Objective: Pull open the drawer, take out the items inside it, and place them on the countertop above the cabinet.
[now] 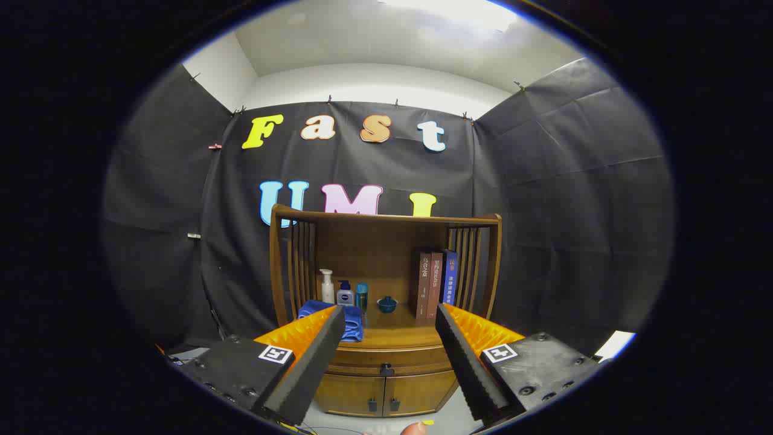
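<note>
Drawer [386, 357] shut, under the countertop [392, 334]; gripper [386, 338] wide open, empty, well short.
Rigid wood, likely sliding stiffly: grasp its small dark knob [386, 367].

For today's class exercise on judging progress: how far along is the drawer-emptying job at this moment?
Nothing looks done yet: the drawer under the countertop sits closed, its knob untouched. In hand: the claw is open and empty, well short of the cabinet, with the knob between its fingers in the view. Left: reach the knob, pull the drawer open, lift out its items and place them on the countertop.
</note>
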Tool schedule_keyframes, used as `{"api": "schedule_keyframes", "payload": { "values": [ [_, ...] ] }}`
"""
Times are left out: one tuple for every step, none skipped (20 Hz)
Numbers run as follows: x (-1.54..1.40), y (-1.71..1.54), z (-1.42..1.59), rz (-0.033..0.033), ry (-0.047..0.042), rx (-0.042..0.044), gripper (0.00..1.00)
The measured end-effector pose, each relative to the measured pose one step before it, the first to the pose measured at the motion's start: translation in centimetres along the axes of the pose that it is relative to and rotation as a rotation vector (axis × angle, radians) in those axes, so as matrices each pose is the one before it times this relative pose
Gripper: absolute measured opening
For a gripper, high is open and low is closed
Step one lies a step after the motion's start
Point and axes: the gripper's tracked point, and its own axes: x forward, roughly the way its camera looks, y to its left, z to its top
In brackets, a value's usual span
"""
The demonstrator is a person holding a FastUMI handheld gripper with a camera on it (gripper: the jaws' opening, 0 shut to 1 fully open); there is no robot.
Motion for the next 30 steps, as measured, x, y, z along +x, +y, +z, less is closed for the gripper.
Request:
{"api": "schedule_keyframes", "payload": {
  "values": [
    [-0.025,0.059,-0.027,0.00259,0.00025,-0.00077,0.99],
    [-0.050,0.140,0.028,0.00310,0.00020,-0.00088,0.99],
    [-0.002,-0.028,-0.064,0.00111,0.00010,-0.00017,0.99],
    [-0.011,0.048,0.032,0.00129,-0.00068,0.00033,0.99],
    [-0.071,0.051,-0.002,0.00099,0.00060,0.00007,0.99],
    [-0.013,0.059,-0.064,0.00161,-0.00044,0.00034,0.99],
    [-0.022,0.030,-0.037,0.00040,0.00098,0.00073,0.99],
    [-0.012,-0.022,-0.017,0.00143,0.00040,0.00081,0.99],
    [0.016,0.080,-0.041,0.00058,0.00096,0.00042,0.99],
    [-0.005,-0.060,-0.083,-0.00122,0.00078,0.00095,0.99],
    [0.022,-0.089,0.014,-0.00060,-0.00085,0.00193,0.99],
    [-0.017,0.032,-0.055,-0.00016,0.00103,0.00046,0.99],
    [0.012,-0.009,-0.024,0.00066,0.00044,-0.00102,0.99],
    [-0.014,-0.069,-0.127,-0.00098,0.00099,-0.00233,0.99],
    [0.085,-0.080,-0.060,-0.00178,0.00049,-0.00237,0.99],
    [0.083,-0.103,-0.056,-0.00191,-0.00084,-0.00003,0.99],
    [0.159,-0.180,-0.096,-0.00410,-0.00430,0.00374,0.99],
    [0.146,-0.012,-0.175,0.00067,-0.00291,0.00920,0.99],
    [0.303,0.174,-0.298,0.00975,-0.00094,0.01471,0.99],
    [0.278,0.086,-0.497,0.00760,0.00381,0.01208,0.99],
    [0.432,-0.309,-0.536,-0.00007,0.00250,0.00522,0.99],
    [0.476,-0.452,-0.660,-0.00322,0.00084,-0.00157,0.98],
    [0.529,-0.484,-0.703,-0.00430,-0.00374,-0.00253,0.98],
    [0.593,-0.445,-0.868,-0.00673,-0.00311,0.00029,0.99],
    [0.674,-0.537,-1.026,-0.00586,-0.00209,0.00277,0.99],
    [0.766,-0.518,-1.350,-0.00386,0.00778,0.00234,0.99],
    [0.903,-0.565,-1.632,-0.00472,0.01068,0.00292,0.98],
    [0.899,-0.528,-1.652,-0.00138,0.01338,0.00619,0.99],
    [0.779,-0.226,-1.259,0.00413,0.00891,0.00602,0.98],
    [0.865,-0.101,-1.491,0.00797,0.00492,0.00599,0.99]
  ]
}}
